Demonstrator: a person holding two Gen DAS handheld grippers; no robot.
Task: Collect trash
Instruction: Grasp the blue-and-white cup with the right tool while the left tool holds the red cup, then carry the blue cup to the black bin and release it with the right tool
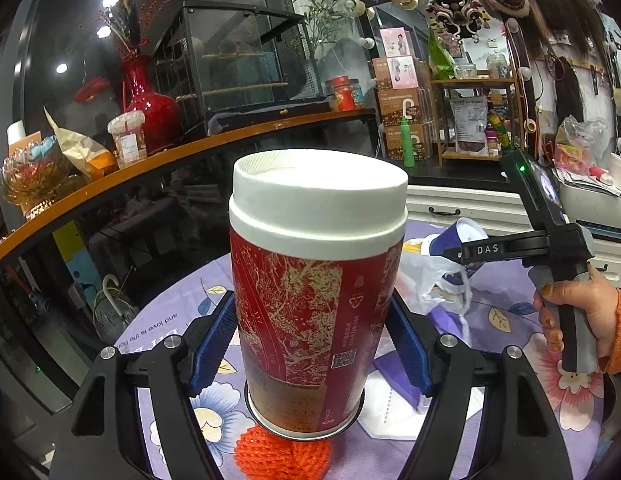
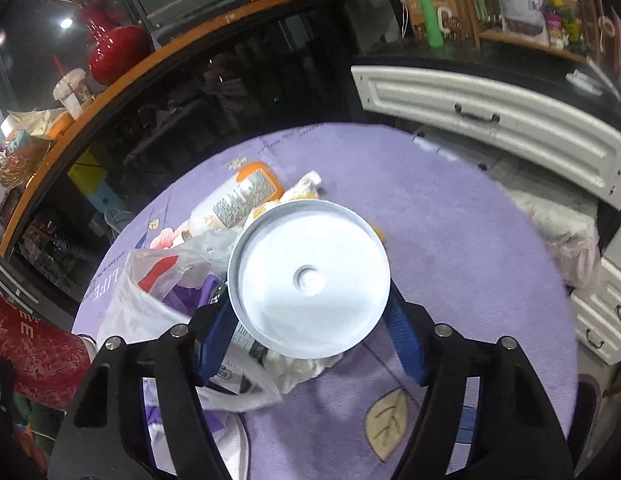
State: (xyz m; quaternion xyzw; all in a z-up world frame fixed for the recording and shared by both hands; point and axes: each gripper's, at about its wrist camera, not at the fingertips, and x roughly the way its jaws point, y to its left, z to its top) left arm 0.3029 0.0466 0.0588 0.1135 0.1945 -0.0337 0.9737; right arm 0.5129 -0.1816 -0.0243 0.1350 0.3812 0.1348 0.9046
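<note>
A red canister (image 1: pixel 302 280) with gold patterns and a white lid stands upright between the blue pads (image 1: pixel 214 340) of my left gripper (image 1: pixel 310 320), which is shut on its sides. It also shows at the left edge of the right wrist view as the red canister (image 2: pixel 34 344). My right gripper (image 2: pixel 310 312) is shut on a blue paper cup (image 2: pixel 310 272), seen white bottom first. From the left wrist view, the right gripper (image 1: pixel 470 256) holds that cup (image 1: pixel 466 232) tilted over a white plastic bag (image 1: pixel 426 276). The bag (image 2: pixel 150 292) lies open with wrappers and crumpled tissue inside.
The round table has a purple flowered cloth (image 2: pixel 450 220). An orange and white bottle (image 2: pixel 238 196) lies beyond the bag. A face mask (image 1: pixel 390 412) and orange knitwear (image 1: pixel 282 456) lie near me. A white drawer cabinet (image 2: pixel 490 108) and a wood-edged counter (image 1: pixel 150 160) border the table. A hand (image 1: pixel 570 304) grips the right handle.
</note>
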